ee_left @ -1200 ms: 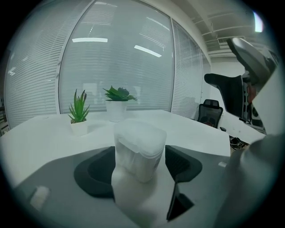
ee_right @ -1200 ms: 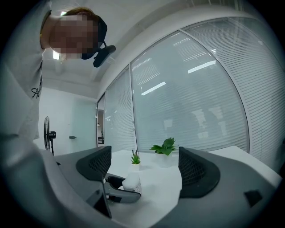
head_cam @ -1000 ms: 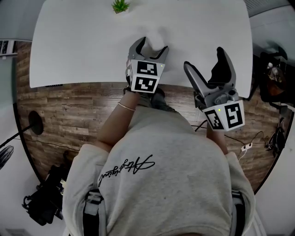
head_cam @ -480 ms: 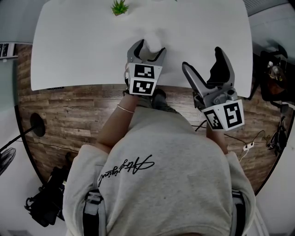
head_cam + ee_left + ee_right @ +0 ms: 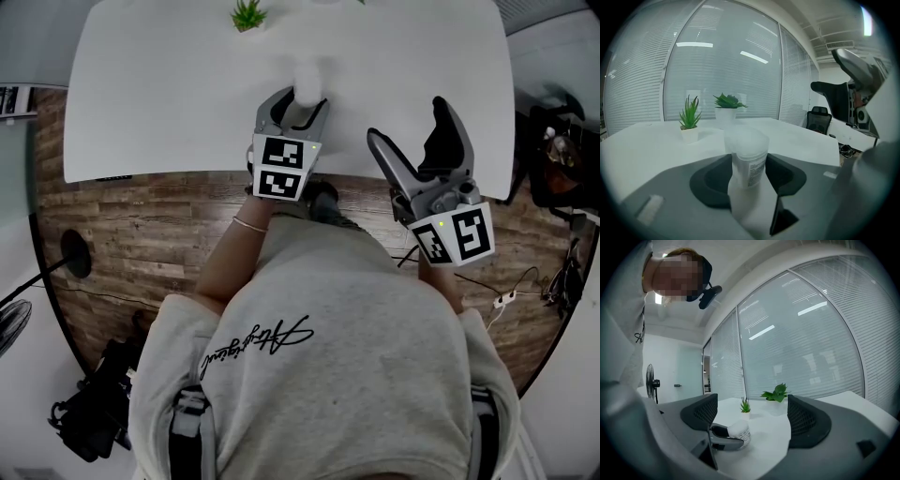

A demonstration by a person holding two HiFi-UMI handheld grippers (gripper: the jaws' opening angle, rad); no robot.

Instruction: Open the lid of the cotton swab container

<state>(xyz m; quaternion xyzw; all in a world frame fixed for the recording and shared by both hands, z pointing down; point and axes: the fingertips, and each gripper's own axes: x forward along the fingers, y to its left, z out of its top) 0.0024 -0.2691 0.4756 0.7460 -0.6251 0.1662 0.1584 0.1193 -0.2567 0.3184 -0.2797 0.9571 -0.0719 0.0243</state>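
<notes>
The cotton swab container [image 5: 307, 81] stands upright on the white table [image 5: 159, 103], a little in from the near edge, and it now sits between the jaws of my left gripper [image 5: 301, 100]. That is the change. A second ago those jaws stood wide on either side of it. They have just been closing, and the gripper has eased slightly forward over the table. In the left gripper view the dark pads meet both sides of the container [image 5: 749, 157] low on its labelled body, so I read the left gripper [image 5: 749, 177] as clamped on it. The frosted lid [image 5: 746, 137] stays clear above the pads and looks fully seated, so nothing is open yet. My right gripper [image 5: 412, 129] has not shifted. It hangs off the near edge of the table to the right, well apart from the container, with its jaws spread wide and nothing between them. In the right gripper view the container [image 5: 739, 433] and the other gripper's jaw show beyond the gap between its own jaws [image 5: 753, 420]. For the task, I judge the body is now braced and the 2nd hand is free for the lid. A small potted plant [image 5: 246, 13] sits at the far edge, out of the way.
</notes>
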